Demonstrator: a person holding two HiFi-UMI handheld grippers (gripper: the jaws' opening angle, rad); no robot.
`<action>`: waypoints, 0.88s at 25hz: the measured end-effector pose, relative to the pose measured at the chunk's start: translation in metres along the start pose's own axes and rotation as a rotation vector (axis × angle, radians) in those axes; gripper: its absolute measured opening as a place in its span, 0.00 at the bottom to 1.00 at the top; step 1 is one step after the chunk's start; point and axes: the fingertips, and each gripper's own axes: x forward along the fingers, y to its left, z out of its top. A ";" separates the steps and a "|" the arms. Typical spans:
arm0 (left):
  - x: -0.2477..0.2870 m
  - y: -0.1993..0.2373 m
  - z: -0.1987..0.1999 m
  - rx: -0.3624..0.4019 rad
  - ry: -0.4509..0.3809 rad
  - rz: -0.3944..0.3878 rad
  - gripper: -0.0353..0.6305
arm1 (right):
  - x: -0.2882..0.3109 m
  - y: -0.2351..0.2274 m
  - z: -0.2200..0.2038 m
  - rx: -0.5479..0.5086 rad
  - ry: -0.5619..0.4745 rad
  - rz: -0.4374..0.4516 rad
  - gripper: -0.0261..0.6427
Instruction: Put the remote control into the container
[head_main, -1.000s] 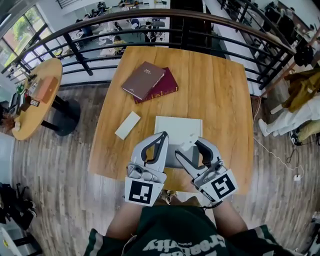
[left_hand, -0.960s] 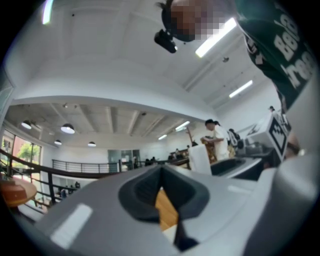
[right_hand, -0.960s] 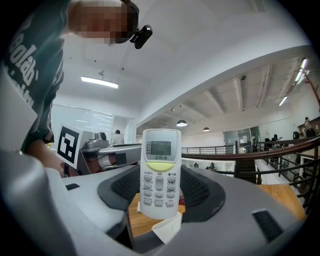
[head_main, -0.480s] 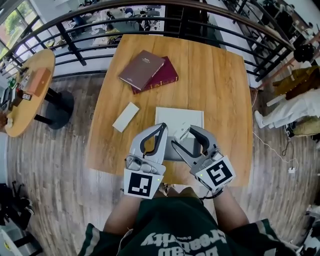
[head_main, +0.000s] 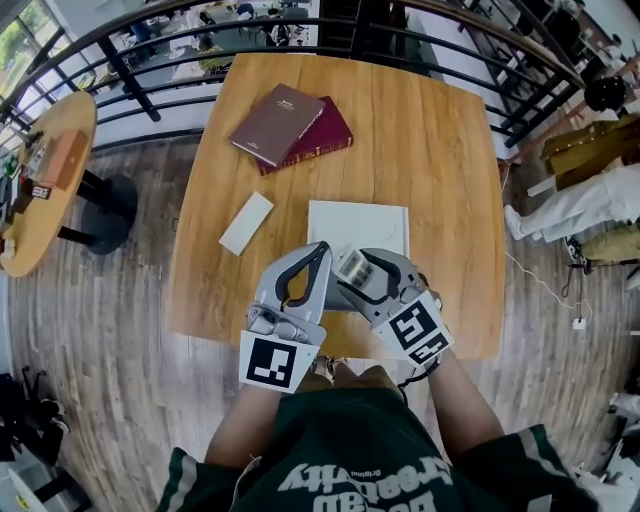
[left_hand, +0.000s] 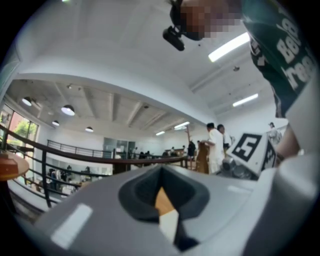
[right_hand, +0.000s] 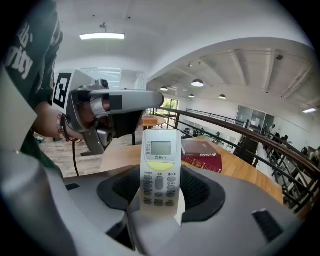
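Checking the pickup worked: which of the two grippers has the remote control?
The right gripper: the white remote control stands clamped between its jaws, screen end sticking out. The left gripper has its jaws shut together on nothing.

The right gripper (head_main: 349, 272) holds the remote control (head_main: 352, 263) over the white container (head_main: 375, 220), left gripper (head_main: 322, 250) beside it.
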 end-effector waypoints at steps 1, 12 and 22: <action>-0.001 0.000 -0.003 0.003 0.004 -0.002 0.04 | 0.003 0.002 -0.006 -0.009 0.024 0.006 0.43; -0.004 -0.003 -0.014 0.000 0.020 -0.019 0.04 | 0.025 0.016 -0.064 -0.086 0.286 0.089 0.43; -0.008 0.006 -0.015 -0.008 0.020 -0.013 0.05 | 0.044 0.022 -0.105 -0.088 0.421 0.151 0.43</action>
